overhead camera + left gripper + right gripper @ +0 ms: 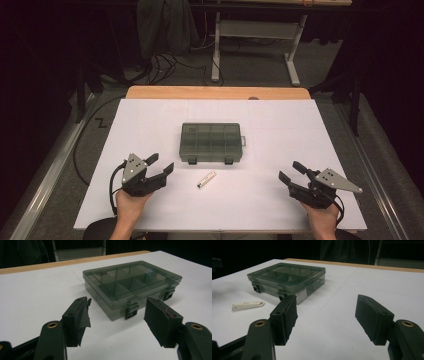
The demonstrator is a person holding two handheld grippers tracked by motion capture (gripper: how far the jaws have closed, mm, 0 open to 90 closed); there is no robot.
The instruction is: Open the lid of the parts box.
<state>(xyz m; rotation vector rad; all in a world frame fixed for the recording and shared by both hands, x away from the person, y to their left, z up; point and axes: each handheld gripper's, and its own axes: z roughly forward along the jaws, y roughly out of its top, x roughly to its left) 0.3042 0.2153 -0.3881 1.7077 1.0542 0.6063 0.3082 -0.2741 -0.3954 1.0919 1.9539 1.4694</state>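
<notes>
1. Resting low on the counter [150, 125] near the person's edge, the left gripper [161, 166] and the right gripper [291, 171] both have their fingers spread wide with nothing between them – each points inward toward the middle of the white surface.
2. The smoky grey compartment box [212, 143] sits at the centre of the counter, lid down, its two black latches [131, 310] facing the person; a small white clip-like tool [206, 179] lies just in front of it, apart from the box and between the two grippers.
3. The step in hand looks like an approach to the box or the tool. To do it well, one gripper would steady the box by a side wall while the other works a latch, since the light box is likely to slide on the smooth sheet.
4. For the flat tool, the fingers should come down level and straddle its narrow width – a slanted pinch could flick it away.
5. Hard to tell: whether the compartments hold anything, as the tinted lid dims them; what exactly the white tool is; and the small label on the box's side in the right gripper view.
</notes>
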